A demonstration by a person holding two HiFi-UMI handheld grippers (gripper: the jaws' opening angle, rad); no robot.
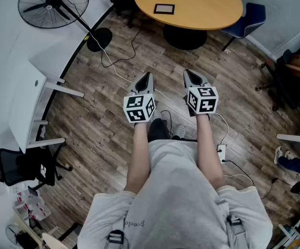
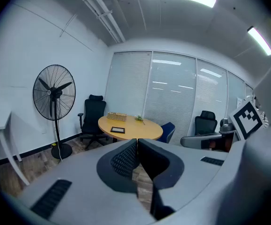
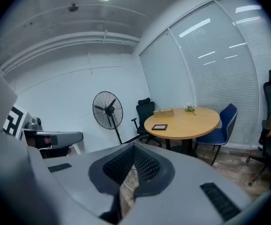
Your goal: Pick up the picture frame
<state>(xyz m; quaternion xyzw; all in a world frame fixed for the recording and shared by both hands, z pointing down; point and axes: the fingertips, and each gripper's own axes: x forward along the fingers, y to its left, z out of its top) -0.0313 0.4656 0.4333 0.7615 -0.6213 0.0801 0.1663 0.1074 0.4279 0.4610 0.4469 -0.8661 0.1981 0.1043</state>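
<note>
L claw (image 1: 147, 77), R claw (image 1: 188, 73) closed; pic frame (image 1: 164, 9) dark, flat.

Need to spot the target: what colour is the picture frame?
The frame is black; head view shows it best.

Cables (image 1: 104, 60) across floor (image 1: 98, 123) before table (image 1: 202, 9)

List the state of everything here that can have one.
picture frame: lying flat on the round table, untouched.
left claw: shut, empty.
right claw: shut, empty.
fan: upright, blades look still.
</note>
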